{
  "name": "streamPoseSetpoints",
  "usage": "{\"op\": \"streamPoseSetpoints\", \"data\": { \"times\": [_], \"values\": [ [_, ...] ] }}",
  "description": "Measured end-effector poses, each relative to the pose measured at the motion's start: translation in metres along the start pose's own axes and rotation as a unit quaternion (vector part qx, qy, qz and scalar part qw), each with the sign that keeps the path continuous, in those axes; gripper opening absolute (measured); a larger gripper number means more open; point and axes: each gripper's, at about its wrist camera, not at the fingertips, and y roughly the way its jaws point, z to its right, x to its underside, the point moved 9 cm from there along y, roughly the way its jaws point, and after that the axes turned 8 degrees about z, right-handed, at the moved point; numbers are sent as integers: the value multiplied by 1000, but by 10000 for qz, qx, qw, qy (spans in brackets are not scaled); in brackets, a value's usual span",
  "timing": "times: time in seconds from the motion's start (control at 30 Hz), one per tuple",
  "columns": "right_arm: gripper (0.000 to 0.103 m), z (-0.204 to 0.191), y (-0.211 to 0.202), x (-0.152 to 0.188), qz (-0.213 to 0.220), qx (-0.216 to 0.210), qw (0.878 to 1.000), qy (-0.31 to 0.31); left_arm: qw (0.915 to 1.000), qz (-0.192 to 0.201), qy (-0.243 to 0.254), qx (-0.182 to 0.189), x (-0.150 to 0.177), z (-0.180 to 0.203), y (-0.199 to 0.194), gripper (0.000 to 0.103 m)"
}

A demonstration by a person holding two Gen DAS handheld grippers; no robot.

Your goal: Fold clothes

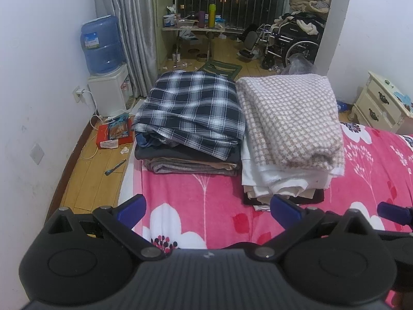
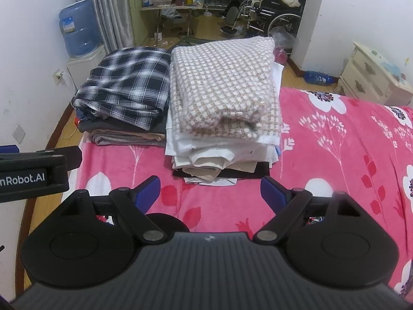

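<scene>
The left gripper [image 1: 207, 208] hangs over the pink floral bedspread [image 1: 214, 206] with its blue-padded jaws spread wide and nothing between them or touching them. The right gripper [image 2: 210, 192] sits just beside it, jaws likewise wide apart and empty, above the same bedspread.

Ahead of both, two piles of folded clothes stand side by side at the far edge of the bed. The left pile is topped by a dark plaid shirt [image 1: 191, 108] over grey and tan garments; its left edge lies close to the bed's corner, with wooden floor [image 1: 95, 180] beyond. The right pile is topped by a beige checked knit [image 1: 289, 118] over white, cream and black layers, and the two piles nearly touch. Between the grippers and the piles lies an open strip of bedspread, and more bare bedspread stretches to the right of the knit-topped pile.

By the left wall a blue water jug [image 1: 102, 44] sits upturned on a white dispenser [image 1: 111, 91]. At far right stands a cream nightstand [image 1: 384, 103], drawers closed.
</scene>
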Motion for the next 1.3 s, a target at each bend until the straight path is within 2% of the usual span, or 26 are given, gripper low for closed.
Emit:
{"op": "streamPoseSetpoints", "data": {
  "times": [1.3],
  "values": [
    [85,1,6,3,-51,-39,10000,-21,9999,-3,102,-26,-5,-3,5,103]
  ]
}}
